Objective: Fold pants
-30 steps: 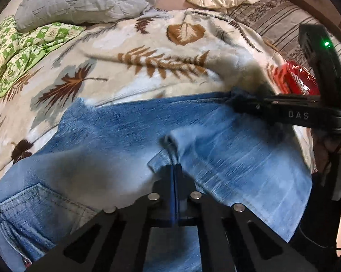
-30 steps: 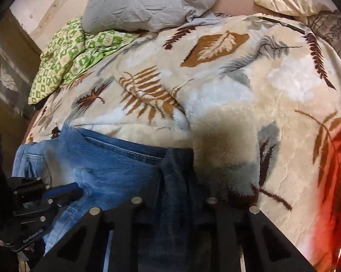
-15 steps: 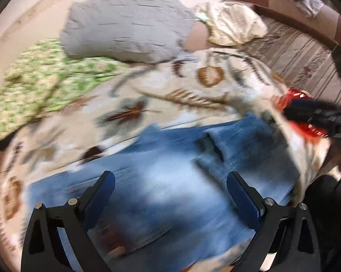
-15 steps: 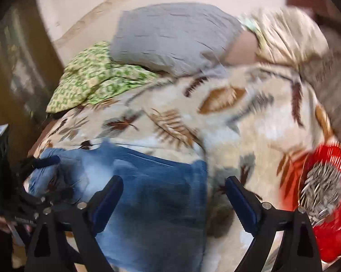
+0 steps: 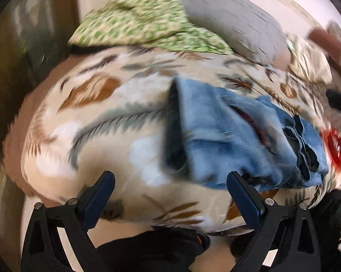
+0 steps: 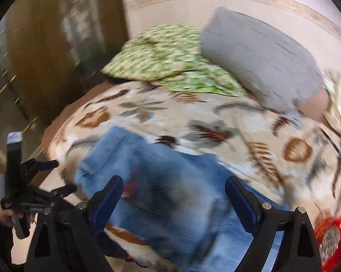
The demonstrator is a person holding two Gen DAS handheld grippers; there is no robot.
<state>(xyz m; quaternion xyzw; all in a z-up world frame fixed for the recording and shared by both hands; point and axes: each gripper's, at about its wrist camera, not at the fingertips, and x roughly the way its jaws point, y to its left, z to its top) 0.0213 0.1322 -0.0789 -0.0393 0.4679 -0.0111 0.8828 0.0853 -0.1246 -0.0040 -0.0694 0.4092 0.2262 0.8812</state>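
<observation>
Home bedroom: bed [image 6: 272,136] covered by leaf-print fleece blanket [image 5: 102,136], grey pillow [image 6: 256,54] and green patterned bedding [image 6: 166,63] against a plain wall [image 6: 193,4], wooden wardrobe [image 6: 46,56] beside it.

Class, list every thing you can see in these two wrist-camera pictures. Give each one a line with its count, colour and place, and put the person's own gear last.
jeans: one pair, blue denim, lying folded on the blanket, held by neither gripper
blanket: one, cream with brown and grey leaf print, covering the bed
pillow: one, grey, at the far end of the bed
green cloth: one, green and white pattern, beside the pillow
red dish: one, red, on the blanket right of the jeans; contents too blurred to name
wooden furniture: brown, left of the bed
left gripper: one, black with blue fingers, open
right gripper: one, black with blue fingers, open above the jeans
</observation>
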